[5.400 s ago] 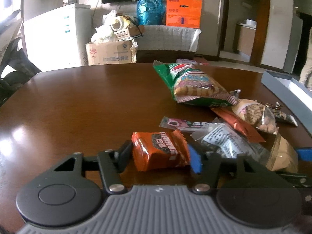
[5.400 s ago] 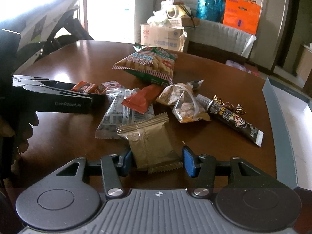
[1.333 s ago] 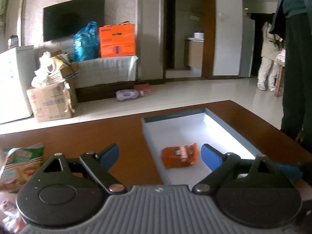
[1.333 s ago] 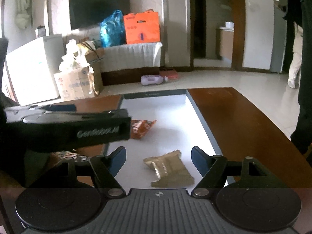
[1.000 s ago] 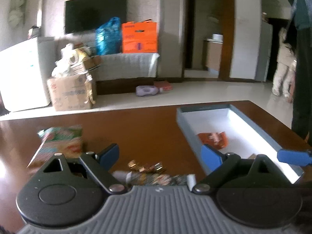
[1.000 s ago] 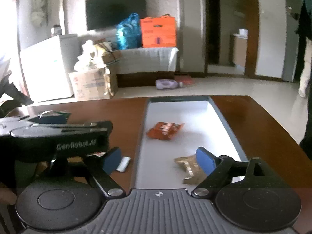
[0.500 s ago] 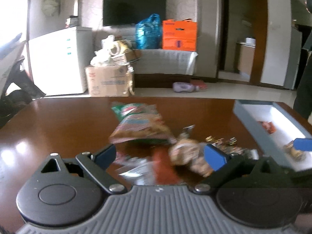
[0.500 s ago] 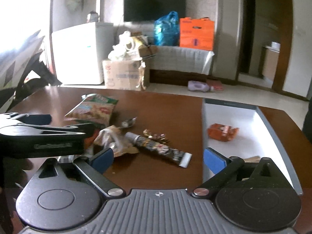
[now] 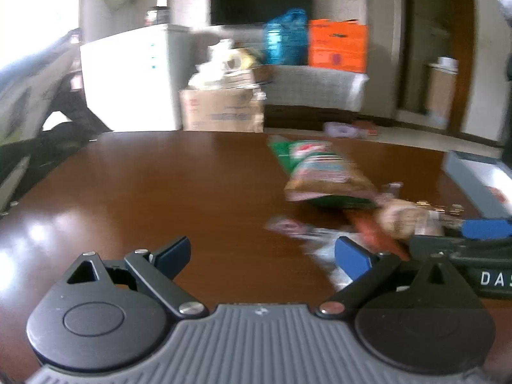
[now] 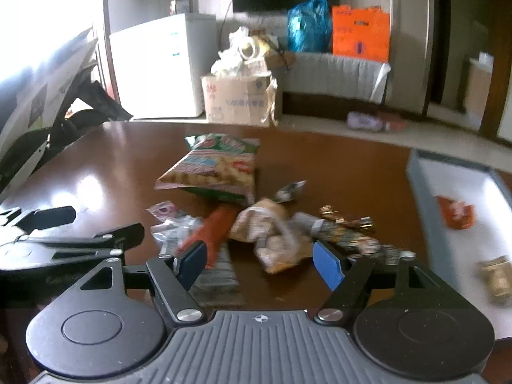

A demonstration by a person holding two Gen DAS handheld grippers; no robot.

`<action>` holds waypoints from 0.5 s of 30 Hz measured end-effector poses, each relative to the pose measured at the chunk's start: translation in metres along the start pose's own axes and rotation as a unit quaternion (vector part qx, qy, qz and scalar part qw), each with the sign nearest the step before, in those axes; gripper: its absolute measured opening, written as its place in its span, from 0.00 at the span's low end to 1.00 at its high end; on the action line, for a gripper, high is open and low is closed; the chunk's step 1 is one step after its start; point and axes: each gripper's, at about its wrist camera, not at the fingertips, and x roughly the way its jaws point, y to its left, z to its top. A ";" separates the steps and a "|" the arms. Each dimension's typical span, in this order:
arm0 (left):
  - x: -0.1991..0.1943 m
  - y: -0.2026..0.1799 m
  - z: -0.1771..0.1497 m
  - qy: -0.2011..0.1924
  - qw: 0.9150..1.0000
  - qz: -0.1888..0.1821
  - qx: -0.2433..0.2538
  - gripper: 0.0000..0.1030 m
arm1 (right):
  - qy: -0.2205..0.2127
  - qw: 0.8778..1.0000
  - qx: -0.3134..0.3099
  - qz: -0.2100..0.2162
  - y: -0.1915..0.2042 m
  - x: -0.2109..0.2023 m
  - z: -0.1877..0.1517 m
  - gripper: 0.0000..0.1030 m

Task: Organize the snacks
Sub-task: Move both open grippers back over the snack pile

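Both claws spread wide, nothing held. My right claw hangs over the snack pile, the nut pouch dead ahead between its fingers. Red stick beside the pouch, long axis running away from me. Left claw sits left of the pile, over bare surface. Tray lies right of the pile; the candy tube lies between.

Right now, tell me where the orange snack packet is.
In the right wrist view, the orange snack packet lies inside the grey tray at the table's right side, beyond the tan packet, apart from the snack pile.
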 end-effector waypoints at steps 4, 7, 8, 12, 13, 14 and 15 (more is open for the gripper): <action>0.008 0.019 0.000 0.008 1.000 -0.001 -0.015 0.95 | 0.010 1.000 0.018 0.010 0.008 0.015 0.004 0.71; 0.012 0.026 0.001 0.006 1.000 0.010 -0.013 0.95 | 0.016 0.999 0.032 0.022 0.011 0.025 0.004 0.70; 0.013 0.028 0.002 0.008 1.000 0.010 -0.017 0.95 | 0.017 0.999 0.037 0.026 0.012 0.028 0.005 0.70; 0.014 0.027 0.001 0.008 1.000 0.007 -0.027 0.95 | 0.021 0.998 0.050 0.031 0.015 0.040 0.006 0.63; 0.014 0.026 0.001 0.008 1.000 0.006 -0.026 0.95 | 0.020 0.998 0.054 0.032 0.015 0.043 0.007 0.60; 0.015 0.026 0.001 0.007 1.000 0.004 -0.024 0.95 | 0.019 0.997 0.058 0.035 0.014 0.045 0.008 0.59; 0.015 0.025 0.001 0.007 1.000 0.001 -0.020 0.95 | 0.018 0.997 0.058 0.038 0.014 0.047 0.008 0.57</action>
